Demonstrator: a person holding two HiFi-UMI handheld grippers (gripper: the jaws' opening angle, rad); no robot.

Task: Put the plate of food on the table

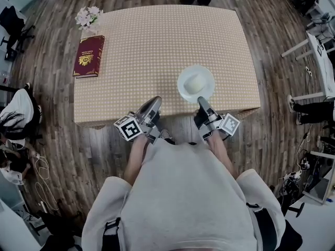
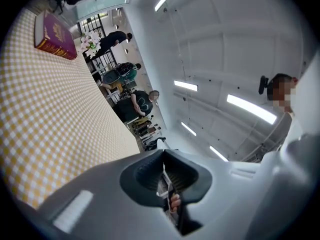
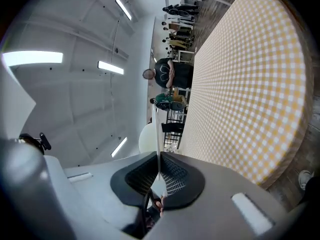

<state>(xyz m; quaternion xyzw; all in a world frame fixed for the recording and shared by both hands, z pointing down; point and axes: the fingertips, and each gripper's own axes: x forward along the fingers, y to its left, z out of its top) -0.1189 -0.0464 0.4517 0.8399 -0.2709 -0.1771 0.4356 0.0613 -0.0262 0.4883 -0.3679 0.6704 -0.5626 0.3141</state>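
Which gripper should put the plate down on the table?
Right. The right gripper is shut on the plate rim, over the table. The left gripper is shut on nothing, apart from the plate.

the plate (image 1: 183, 90), with the food (image 1: 194, 82) on it, is near the table's (image 1: 157, 41) front edge, right of centre. the right gripper (image 1: 201, 102) meets its near rim; the left gripper (image 1: 155, 104) is left of that, at the front edge. the book (image 1: 89, 56) lies far left, the flowers (image 1: 87, 18) just behind it at the corner.
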